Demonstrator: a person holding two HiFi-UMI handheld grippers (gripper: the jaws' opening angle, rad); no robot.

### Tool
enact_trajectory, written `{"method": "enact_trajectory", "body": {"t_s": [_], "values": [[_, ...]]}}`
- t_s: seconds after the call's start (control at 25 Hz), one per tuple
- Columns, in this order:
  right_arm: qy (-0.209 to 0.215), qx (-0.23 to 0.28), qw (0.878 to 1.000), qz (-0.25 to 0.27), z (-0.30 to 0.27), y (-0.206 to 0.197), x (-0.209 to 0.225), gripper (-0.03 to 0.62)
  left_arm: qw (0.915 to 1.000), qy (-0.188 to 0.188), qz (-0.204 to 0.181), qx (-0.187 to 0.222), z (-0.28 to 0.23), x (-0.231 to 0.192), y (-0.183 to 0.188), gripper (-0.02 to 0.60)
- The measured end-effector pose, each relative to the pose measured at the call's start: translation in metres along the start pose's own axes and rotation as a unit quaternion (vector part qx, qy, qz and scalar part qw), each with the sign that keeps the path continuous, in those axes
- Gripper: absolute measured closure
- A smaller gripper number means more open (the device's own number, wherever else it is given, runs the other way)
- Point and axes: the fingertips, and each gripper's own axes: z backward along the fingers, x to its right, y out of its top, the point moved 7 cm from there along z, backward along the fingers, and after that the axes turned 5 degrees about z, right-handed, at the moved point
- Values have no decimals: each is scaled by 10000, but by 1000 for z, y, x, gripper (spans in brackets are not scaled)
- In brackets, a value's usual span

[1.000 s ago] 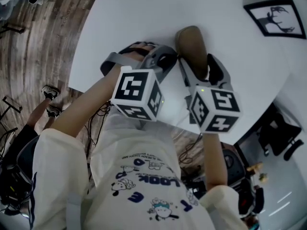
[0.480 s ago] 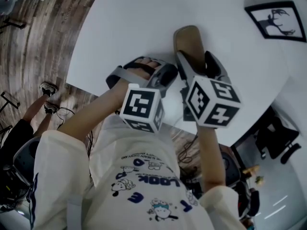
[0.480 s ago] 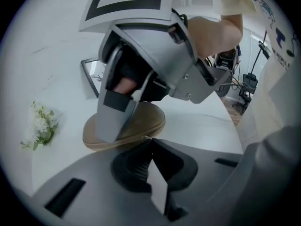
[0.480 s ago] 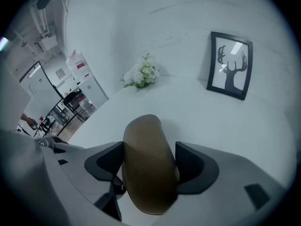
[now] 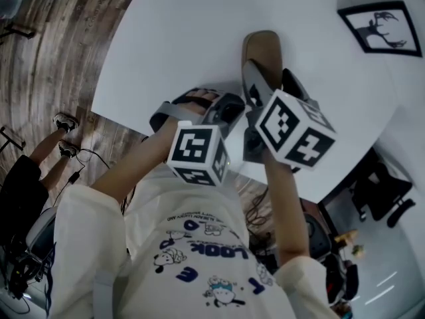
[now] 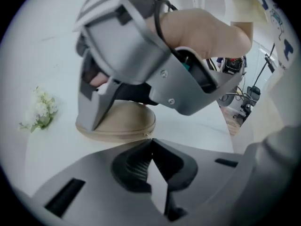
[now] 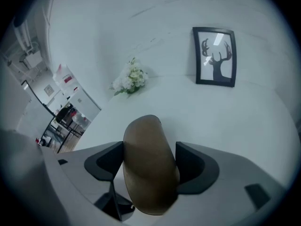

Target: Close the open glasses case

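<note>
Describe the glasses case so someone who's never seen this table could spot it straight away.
On the white table, look left of the framed deer picture in the head view. The glasses case is the smooth tan oblong shell held by the right gripper, unlike the flat black frame and the white flower sprig.

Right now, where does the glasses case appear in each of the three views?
Head view: glasses case upper centre on the white table, in the right gripper.
Left gripper view: left of centre, tan, under the right gripper's jaw.
Right gripper view: bottom centre, between its jaws.
Shared landmark: framed deer picture, in head and right gripper views only.
</note>
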Motion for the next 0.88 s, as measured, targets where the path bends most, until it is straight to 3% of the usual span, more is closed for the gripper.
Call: {"method": "enact_trajectory", "body": {"t_s": [0.16, 0.32, 0.48, 0.56, 0.64, 0.76, 0.88], "values": [[597, -8, 9977, -324, 0, 7, 3, 271, 9989, 148, 434, -58, 25, -28, -19, 580], [888, 76, 9960, 43, 11, 18, 7, 270, 9967, 568, 545, -189, 48, -65, -42, 580], [1157, 171, 9866, 1136, 20, 35, 4, 270, 9929, 986, 612, -257, 65, -105, -54, 580], [1276, 167, 9683, 2143, 23, 43, -3, 270, 9921, 1061, 618, -241, 68, -123, -56, 580], [1374, 99, 9266, 3499, 23, 49, -16, 270, 9920, 1088, 609, -219, 70, -137, -57, 580], [1198, -49, 8355, 5363, 16, 52, -35, 270, 9927, 1053, 543, -225, 73, -150, -58, 580], [902, -281, 7368, 6695, 0, 45, -45, 270, 9941, 951, 480, -197, 75, -152, -59, 580]]}}
